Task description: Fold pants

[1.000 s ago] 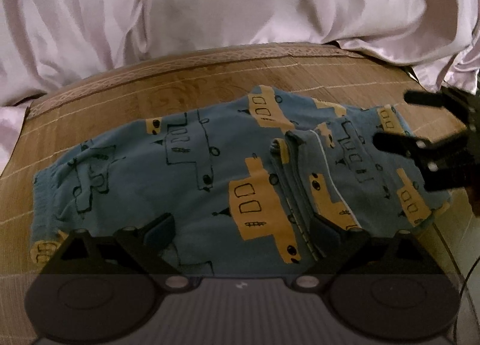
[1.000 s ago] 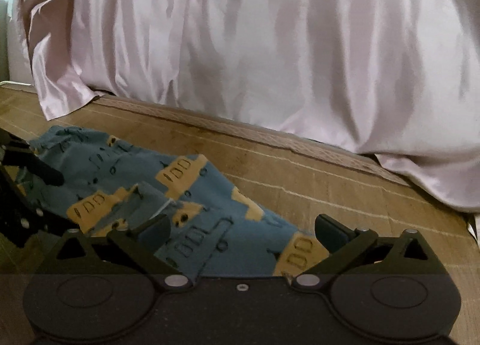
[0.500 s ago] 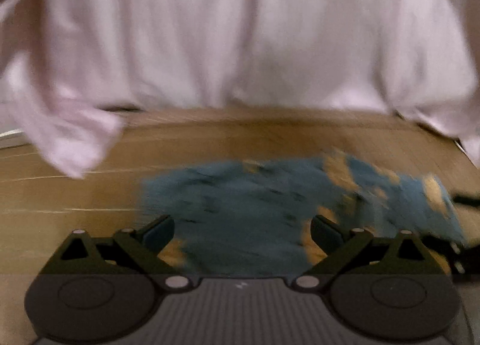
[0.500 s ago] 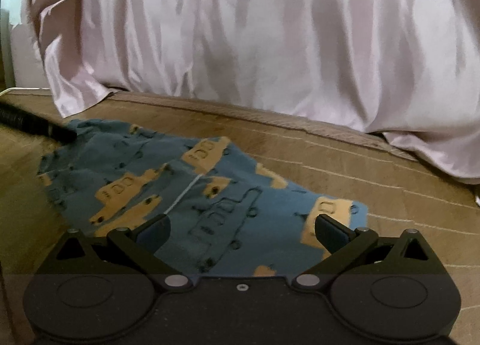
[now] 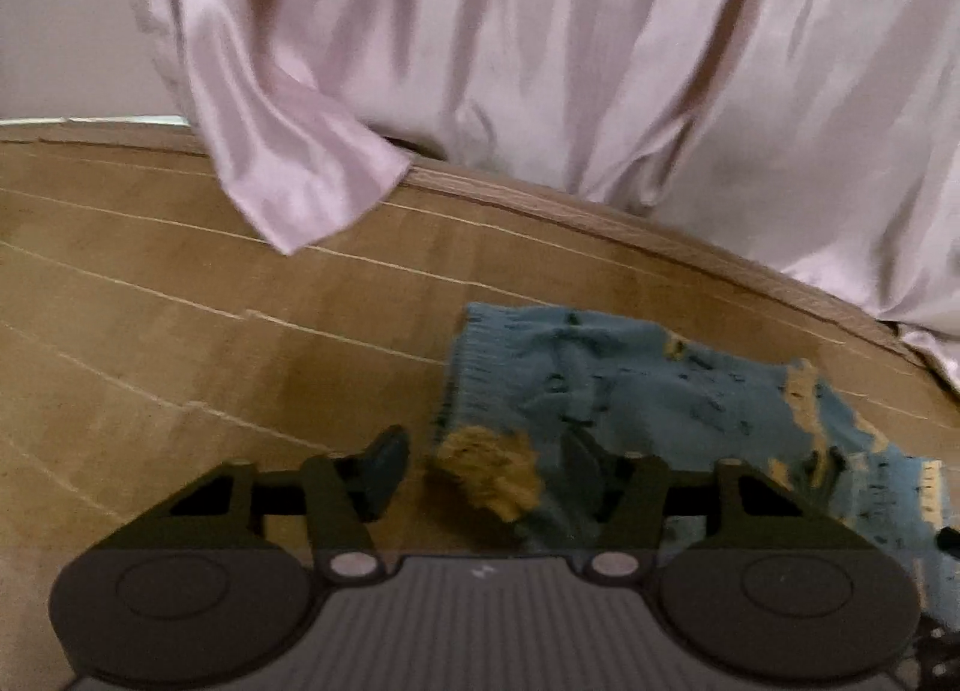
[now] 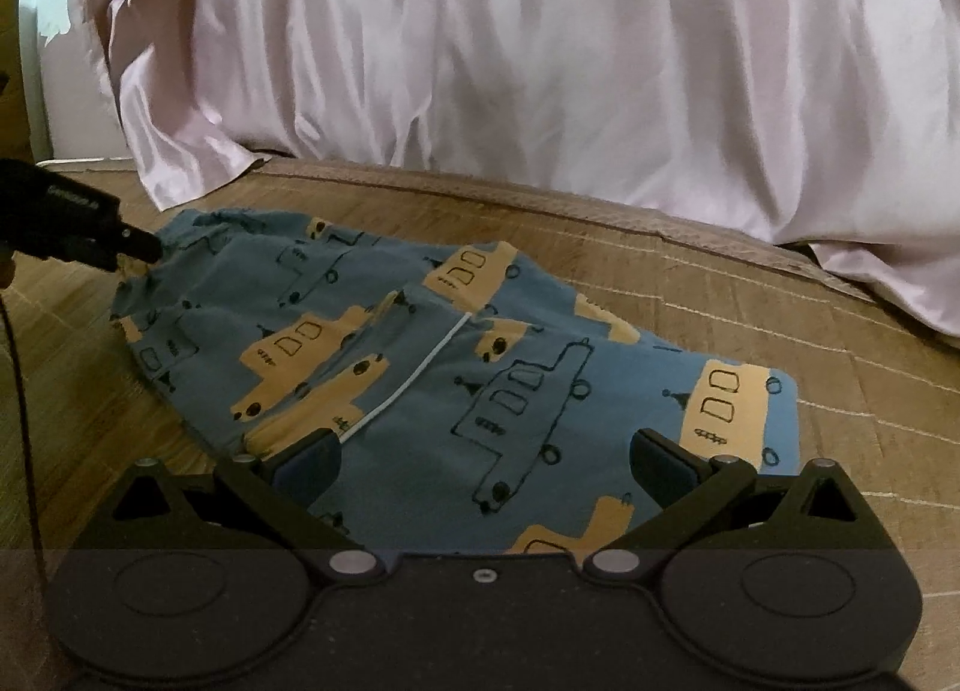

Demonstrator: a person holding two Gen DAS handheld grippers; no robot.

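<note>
While the pants (image 6: 456,367) are lying flat on the woven mat (image 6: 810,343), blue with yellow buses and already doubled into a short stack, both tools are working at opposite ends. At the ribbed hem end (image 5: 474,367), the left tool (image 5: 480,472) is sitting low with its fingers apart, a yellow corner of cloth lying between them but not pinched. Over the near end, the right tool (image 6: 486,454) is hovering with its fingers spread wide, holding nothing. Behind the mat, a pale pink sheet (image 6: 540,60) is hanging in folds. I judge the next fold is being set up: each tool needs to close on its own edge, then carry one end across to meet the other.
</note>
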